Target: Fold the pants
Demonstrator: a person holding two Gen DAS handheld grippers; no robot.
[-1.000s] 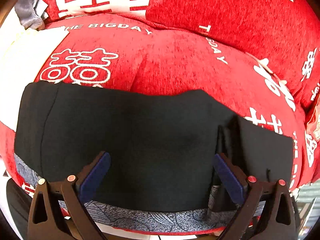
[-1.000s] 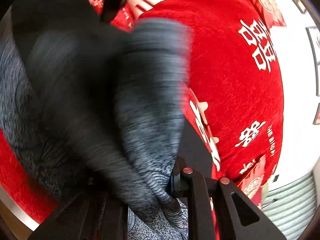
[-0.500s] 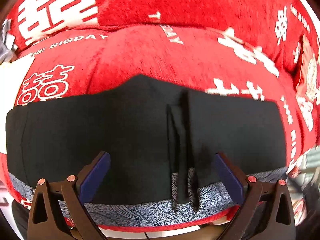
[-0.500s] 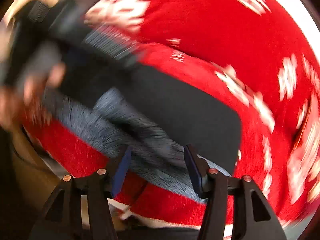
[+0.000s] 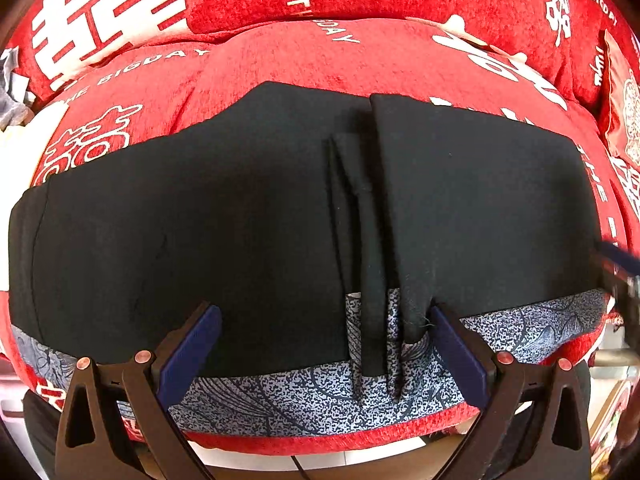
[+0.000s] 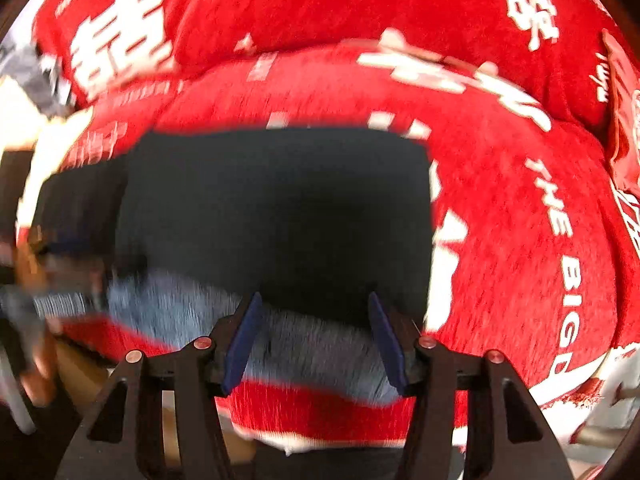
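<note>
I held both jaws wide and empty: left gripper [image 5: 324, 354] and right gripper [image 6: 316, 340], over the folded pants [image 5: 200, 220].

Both cameras sit on the tongs and look steeply down, from close, at the black pants [image 5: 248, 220] lying on a red cushion [image 5: 280, 64]. The left view is sharp, the right view blurred. They share the pants' right half [image 6: 280, 208] and the cushion behind.
</note>
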